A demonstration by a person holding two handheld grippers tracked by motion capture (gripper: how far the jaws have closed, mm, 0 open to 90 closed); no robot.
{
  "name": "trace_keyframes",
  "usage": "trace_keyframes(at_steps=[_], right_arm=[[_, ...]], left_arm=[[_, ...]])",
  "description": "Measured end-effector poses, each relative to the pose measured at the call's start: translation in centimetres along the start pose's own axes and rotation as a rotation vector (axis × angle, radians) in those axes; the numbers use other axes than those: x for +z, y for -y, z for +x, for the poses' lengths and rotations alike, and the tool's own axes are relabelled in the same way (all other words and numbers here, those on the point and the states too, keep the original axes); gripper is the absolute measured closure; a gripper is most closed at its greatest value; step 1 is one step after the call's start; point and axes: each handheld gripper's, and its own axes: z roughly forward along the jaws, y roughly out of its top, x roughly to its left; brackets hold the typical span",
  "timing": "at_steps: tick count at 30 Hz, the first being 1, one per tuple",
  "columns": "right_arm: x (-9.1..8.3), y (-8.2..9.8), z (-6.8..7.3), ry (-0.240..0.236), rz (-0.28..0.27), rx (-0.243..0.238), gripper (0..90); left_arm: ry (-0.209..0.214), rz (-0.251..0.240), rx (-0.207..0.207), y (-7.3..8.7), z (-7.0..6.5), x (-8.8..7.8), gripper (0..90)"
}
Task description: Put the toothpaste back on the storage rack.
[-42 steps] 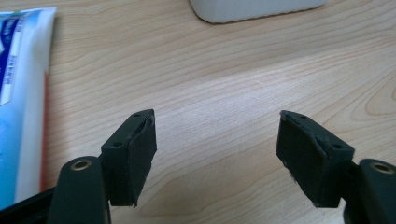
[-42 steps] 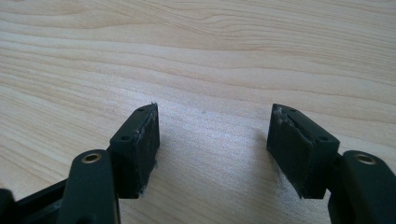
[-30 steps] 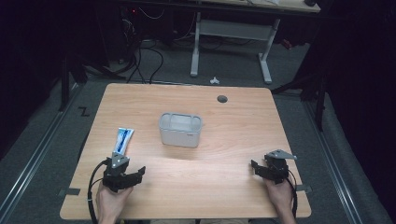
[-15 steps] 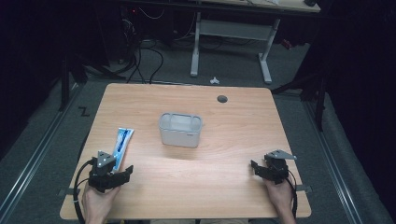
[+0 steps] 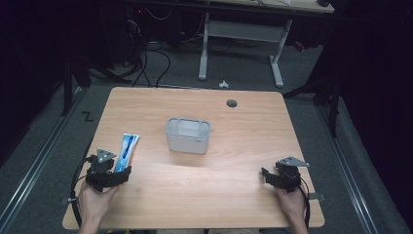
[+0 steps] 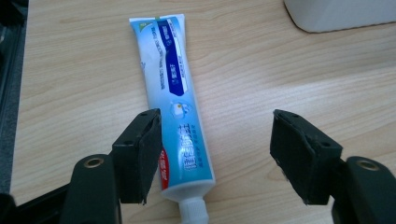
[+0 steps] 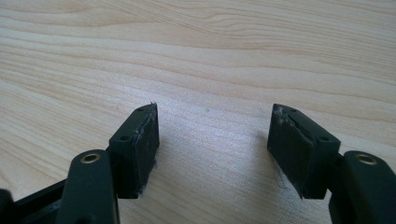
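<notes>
Both tongs gape: left tongs low over the toothpaste tube, right tongs above bare table.

Left hand-held gripper nearer table edge

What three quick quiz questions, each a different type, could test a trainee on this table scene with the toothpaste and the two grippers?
1. True or false: the toothpaste tube lies flat on the table, cap end toward the left gripper.
2. Multiple choice: the white container stands A) at the table's right edge, B) near the table's middle, C) between the right gripper's jaws.
3. Fill in: the right gripper has its jaws ____ over bare wood.

Key: 1 true; 2 B; 3 open.
</notes>
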Motion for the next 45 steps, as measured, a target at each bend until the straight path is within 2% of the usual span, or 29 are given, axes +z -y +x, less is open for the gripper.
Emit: trace_keyframes(at_steps=[8, 16, 19, 22, 29, 36, 39, 42, 45], right_arm=[[0.0, 0.0, 0.0, 0.0, 0.0, 0.0, 34.3], [0.0, 0.0, 0.0, -0.001, -0.001, -0.001, 34.2], [0.0, 0.0, 0.0, -0.001, -0.001, 0.001, 34.3], [0.0, 0.0, 0.0, -0.001, -0.001, 0.001, 34.3], [0.0, 0.0, 0.0, -0.001, -0.001, 0.001, 34.3], [0.0, 0.0, 0.0, -0.002, -0.001, 0.001, 34.2], [0.0, 0.0, 0.0, -0.002, -0.001, 0.001, 34.3], [0.0, 0.0, 0.0, -0.002, -0.001, 0.002, 34.2], [0.0, 0.0, 0.0, -0.002, 0.0, 0.001, 34.2]], left_arm=[[-0.01, 0.014, 0.003, -1.4, 0.3, 0.6, 35.2], [-0.029, 0.06, 0.001, -2.8, 0.7, 2.1, 37.5], [-0.079, 0.093, 0.026, -3.4, 0.6, 2.8, 38.6], [-0.088, 0.106, 0.029, -4.0, 0.6, 3.2, 38.7], [-0.101, 0.125, 0.032, -4.9, 0.7, 3.9, 38.7], [-0.108, 0.155, 0.009, -5.9, 1.4, 4.9, 38.8], [-0.101, 0.177, 0.009, -6.2, 1.5, 5.6, 38.8], [-0.113, 0.228, 0.013, -6.4, 1.6, 6.5, 38.5], [-0.106, 0.238, -0.005, -6.7, 1.7, 7.1, 38.3]])
